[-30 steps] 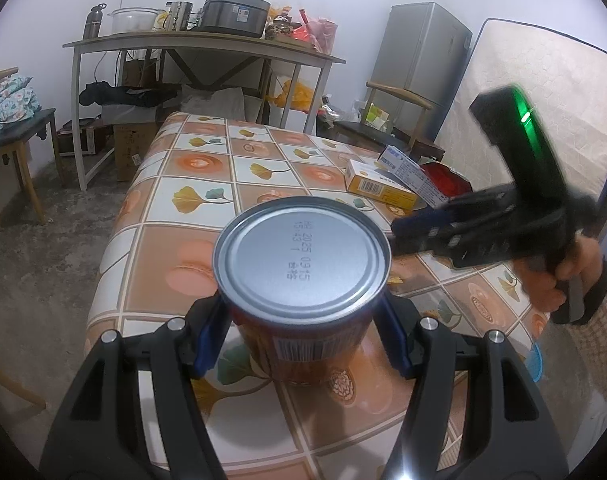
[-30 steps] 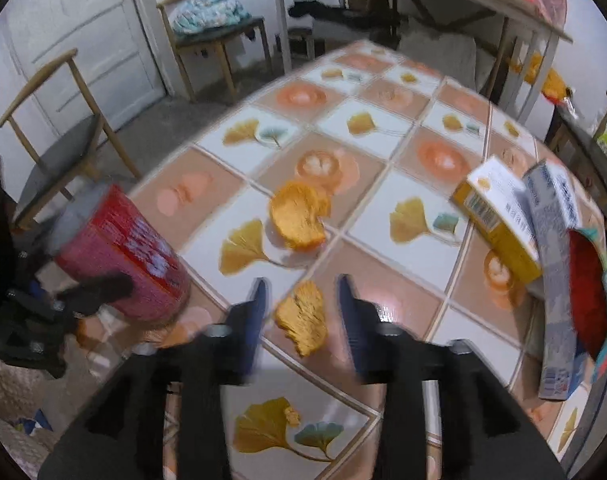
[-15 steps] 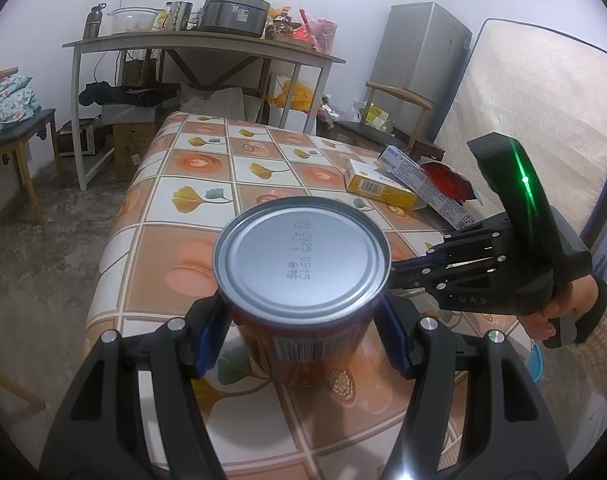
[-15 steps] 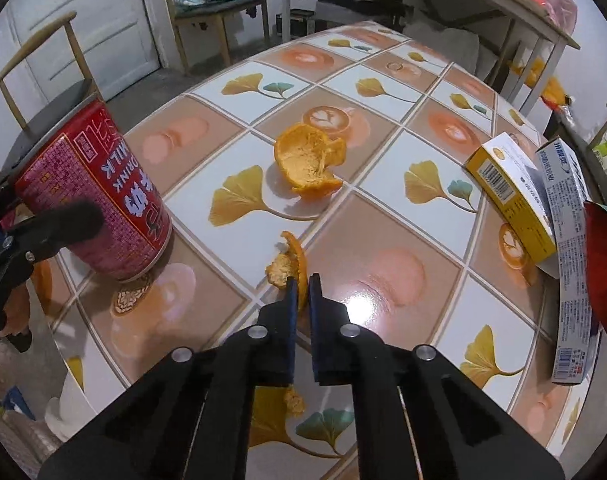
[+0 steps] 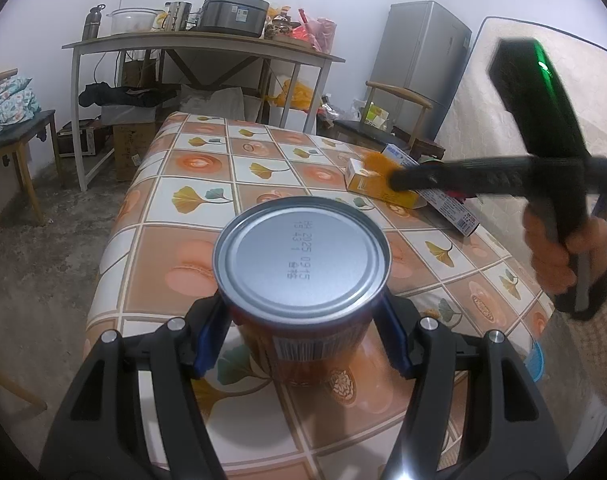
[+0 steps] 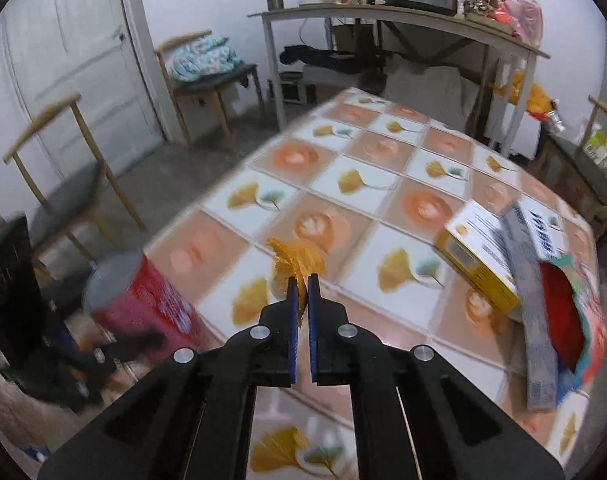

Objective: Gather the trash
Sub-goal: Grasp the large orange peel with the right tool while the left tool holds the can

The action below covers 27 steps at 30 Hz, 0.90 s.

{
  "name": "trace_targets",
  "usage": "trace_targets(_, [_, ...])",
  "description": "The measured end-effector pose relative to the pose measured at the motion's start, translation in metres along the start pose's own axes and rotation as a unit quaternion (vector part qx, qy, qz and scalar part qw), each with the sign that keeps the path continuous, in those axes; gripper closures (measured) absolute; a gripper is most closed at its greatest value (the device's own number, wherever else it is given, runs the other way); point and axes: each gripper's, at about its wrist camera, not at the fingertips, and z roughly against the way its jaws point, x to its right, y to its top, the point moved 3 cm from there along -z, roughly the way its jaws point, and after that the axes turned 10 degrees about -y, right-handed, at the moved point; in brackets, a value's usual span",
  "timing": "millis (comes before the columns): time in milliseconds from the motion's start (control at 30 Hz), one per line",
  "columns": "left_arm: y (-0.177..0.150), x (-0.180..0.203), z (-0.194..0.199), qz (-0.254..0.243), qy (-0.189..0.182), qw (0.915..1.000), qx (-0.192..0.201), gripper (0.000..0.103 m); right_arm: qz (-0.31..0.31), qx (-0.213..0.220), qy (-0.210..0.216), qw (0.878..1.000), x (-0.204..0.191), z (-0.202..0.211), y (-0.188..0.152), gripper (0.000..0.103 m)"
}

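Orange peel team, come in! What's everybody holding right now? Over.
Right gripper shut on orange peel, lifted off table. Left gripper shut on can. Nothing in the way. Over.

The table point(image 6: 383, 184) wears white and peach squares with ginkgo leaves – yellow, teal-tipped. Red can point(image 6: 151, 300), silver end; orange peel point(image 6: 293, 264); yellow box point(image 6: 479, 256); black claws with blue pads point(image 6: 291, 320).
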Motion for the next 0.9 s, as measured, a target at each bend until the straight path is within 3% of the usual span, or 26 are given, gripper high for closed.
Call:
trace_targets(200, [0.001, 0.001, -0.002, 0.001, -0.001, 1.0, 0.0, 0.041, -0.02, -0.064, 0.031, 0.997, 0.001, -0.054, -0.001, 0.096])
trace_targets(300, [0.0, 0.001, -0.002, 0.0, -0.002, 1.0, 0.0, 0.041, -0.037, -0.079, 0.05, 0.995, 0.007, -0.064, -0.006, 0.08])
trace_targets(367, [0.0, 0.001, -0.002, 0.001, -0.003, 1.0, 0.0, 0.041, -0.047, -0.074, 0.051, 0.995, 0.012, -0.064, -0.006, 0.063])
trace_targets(467, [0.0, 0.001, -0.002, 0.001, -0.002, 1.0, 0.0, 0.041, -0.061, -0.079, 0.065, 0.993, 0.018, -0.068, -0.004, 0.059])
trace_targets(733, [-0.001, 0.003, -0.004, 0.001, -0.002, 1.0, 0.0, 0.041, -0.073, -0.112, 0.094, 0.987, 0.017, -0.097, -0.007, 0.06])
trace_targets(867, [-0.001, 0.003, -0.004, 0.0, -0.003, 1.0, 0.0, 0.041, -0.056, -0.113, 0.073, 0.989, 0.01, -0.099, -0.008, 0.084])
trace_targets(900, [0.0, 0.002, -0.004, 0.0, -0.003, 1.0, 0.0, 0.041, -0.049, -0.11, 0.06, 0.991, 0.007, -0.098, -0.009, 0.086])
